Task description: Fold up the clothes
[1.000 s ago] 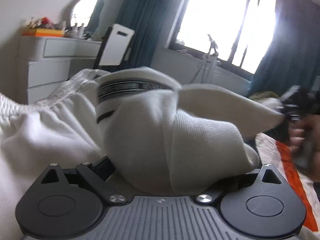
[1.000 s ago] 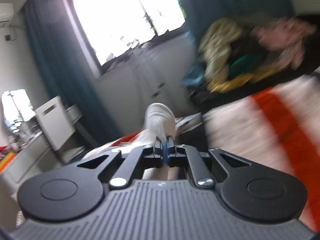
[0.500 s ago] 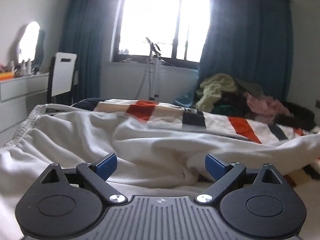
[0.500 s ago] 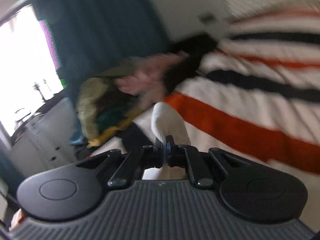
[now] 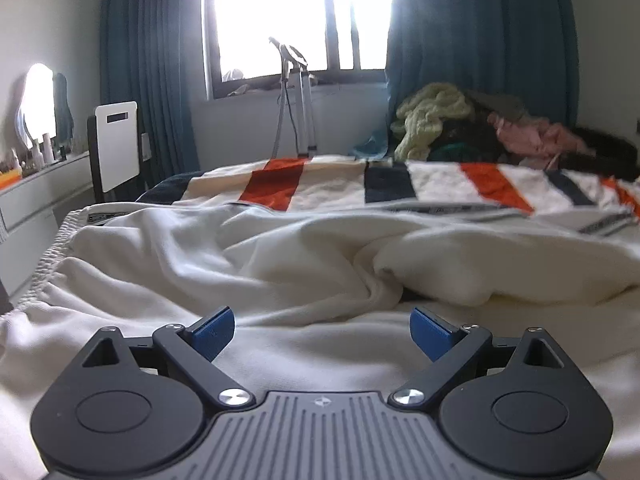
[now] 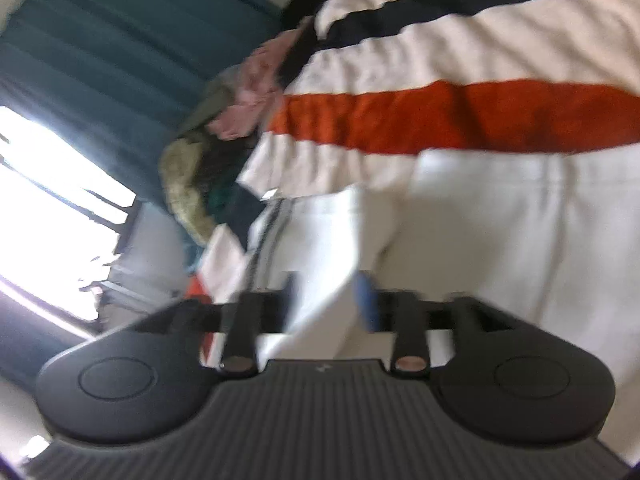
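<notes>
**Both grippers parted over the white garment**

My left gripper (image 5: 322,334) sits low over the white garment (image 5: 240,264), blue pads (image 5: 212,330) spread wide, nothing between them. The garment lies rumpled on the striped blanket (image 5: 276,188). My right gripper (image 6: 326,304), in a blurred and tilted view, shows its fingers apart above the same white cloth (image 6: 500,232), holding nothing. A clothes pile (image 5: 460,124) sits beyond.

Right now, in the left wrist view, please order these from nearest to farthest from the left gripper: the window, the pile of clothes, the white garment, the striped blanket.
1. white garment, directly ahead of the left gripper
2. striped blanket, behind it
3. pile of clothes, far right
4. window, on the back wall
</notes>
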Tool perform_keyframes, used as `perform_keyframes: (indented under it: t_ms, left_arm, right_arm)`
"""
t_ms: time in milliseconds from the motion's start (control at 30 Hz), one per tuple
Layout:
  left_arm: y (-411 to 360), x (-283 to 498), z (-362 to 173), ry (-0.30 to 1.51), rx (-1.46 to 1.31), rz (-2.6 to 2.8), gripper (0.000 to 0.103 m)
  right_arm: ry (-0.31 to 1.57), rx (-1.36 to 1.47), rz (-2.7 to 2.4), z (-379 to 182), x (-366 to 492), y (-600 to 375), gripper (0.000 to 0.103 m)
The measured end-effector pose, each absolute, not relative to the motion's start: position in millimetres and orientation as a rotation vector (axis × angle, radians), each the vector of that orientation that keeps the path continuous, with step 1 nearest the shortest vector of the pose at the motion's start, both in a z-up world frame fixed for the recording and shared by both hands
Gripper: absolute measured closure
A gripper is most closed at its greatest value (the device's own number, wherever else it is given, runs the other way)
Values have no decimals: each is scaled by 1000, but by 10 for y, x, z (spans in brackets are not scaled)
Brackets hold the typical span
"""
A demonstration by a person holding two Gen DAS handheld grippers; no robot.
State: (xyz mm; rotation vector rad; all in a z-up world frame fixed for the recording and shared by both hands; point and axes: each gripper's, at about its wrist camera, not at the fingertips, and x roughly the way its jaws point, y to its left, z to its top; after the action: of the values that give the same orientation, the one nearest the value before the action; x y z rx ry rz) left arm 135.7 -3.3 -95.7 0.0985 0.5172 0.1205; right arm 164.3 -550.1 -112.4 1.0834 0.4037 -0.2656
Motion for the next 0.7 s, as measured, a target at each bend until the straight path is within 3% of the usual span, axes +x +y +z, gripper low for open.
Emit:
perform_keyframes:
  t_ms: [133, 233, 333, 367, 400, 567, 700]
  left_arm:
    - [9, 1389, -1010, 558, 85, 137, 8]
    - [35, 1404, -1030, 564, 80, 136, 8]
    - [40, 1419, -1065, 569, 83, 136, 8]
    - [41, 1425, -1074, 572, 83, 137, 8]
    - [41, 1433, -1079, 571, 82, 136, 8]
    - [90, 1504, -1095, 561, 36, 127, 7]
    - [146, 1565, -1094, 558, -16, 127, 7]
  right_arm:
    - [429, 1142, -229, -1256, 1844, -5461, 32]
    - [439, 1195, -241, -1396, 2051, -5464, 37]
    - [442, 1137, -297, -1478, 2267, -5451, 69]
    - [461, 1108, -332, -1500, 2341, -5452, 88]
    - [474, 1077, -355, -1499, 2421, -5458, 95]
    - [467, 861, -371, -1195, 2969, -5445, 96]
    - [330, 806, -274, -460, 3375, -5421, 96]
